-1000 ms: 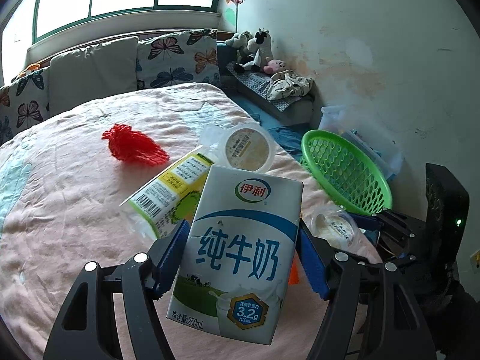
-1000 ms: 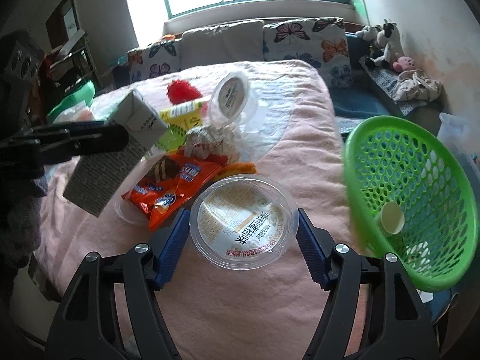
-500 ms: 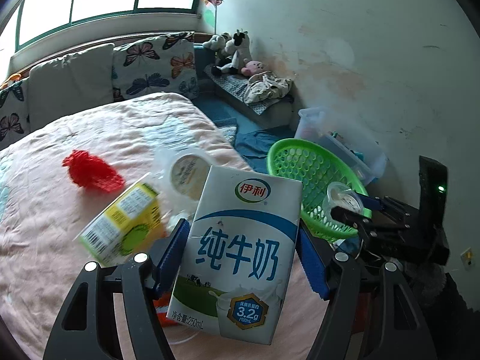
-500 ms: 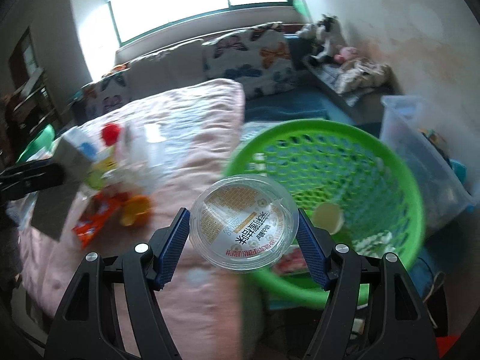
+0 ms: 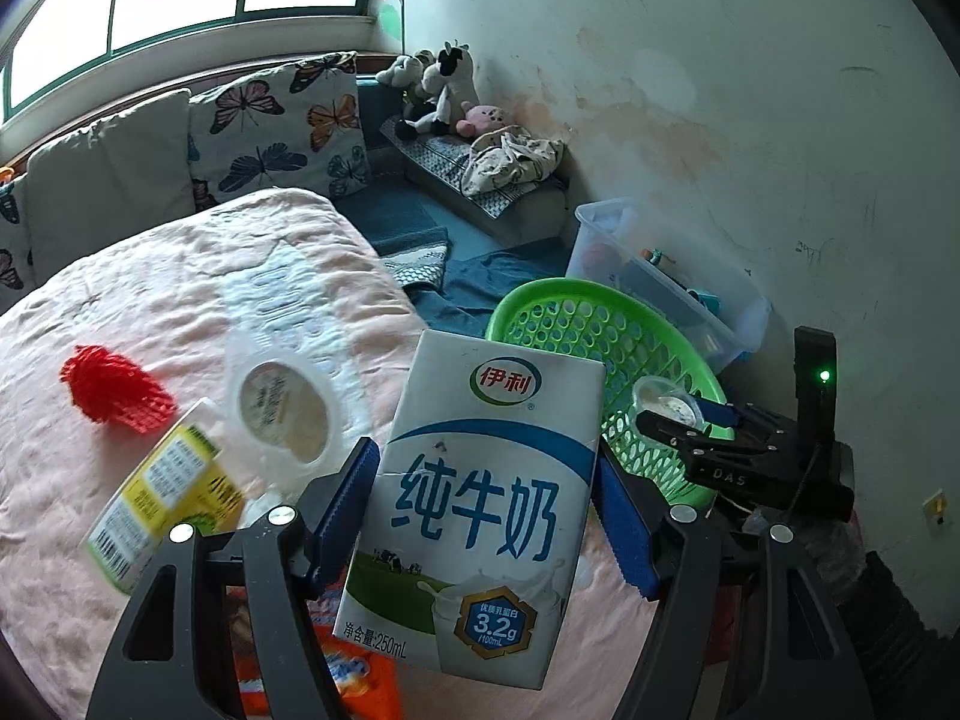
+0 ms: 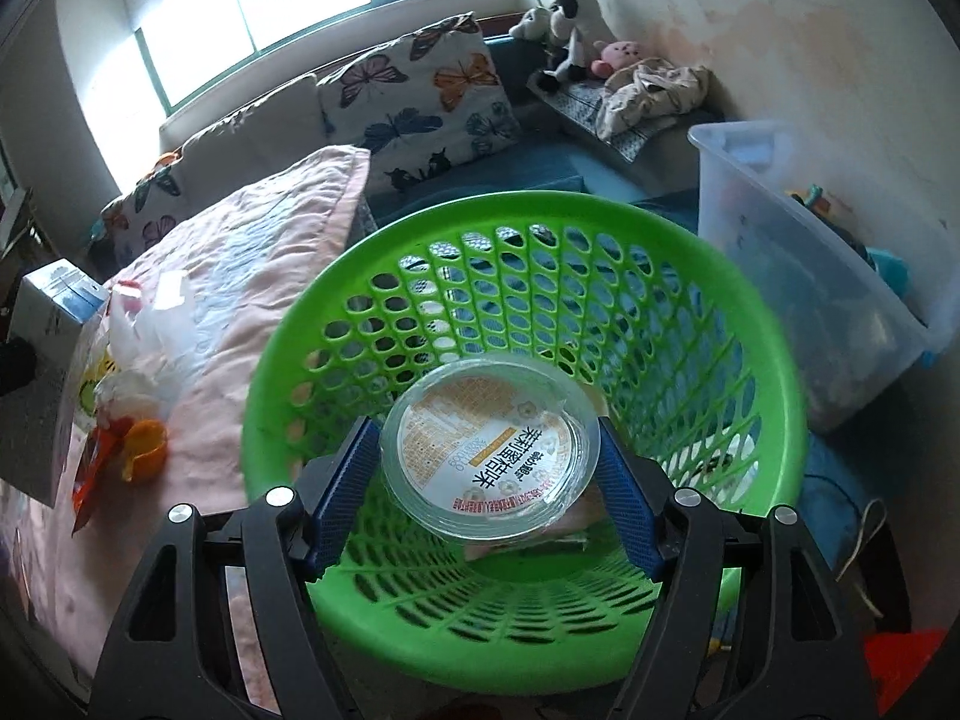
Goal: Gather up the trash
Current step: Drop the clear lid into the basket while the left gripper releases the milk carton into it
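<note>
The right gripper, its jaws just opening, has the cup between them over the basket; a tilted drop could clip the rim. The left gripper clamps the carton above the bed's near edge, where it could slip

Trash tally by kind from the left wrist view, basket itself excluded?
Cartons: 2 (milk carton, yellow carton)
Clear lidded cups: 2 (one on the bed, one over the green basket)
Red mesh net: 1
Orange snack wrapper: 1
Total: 6
</note>
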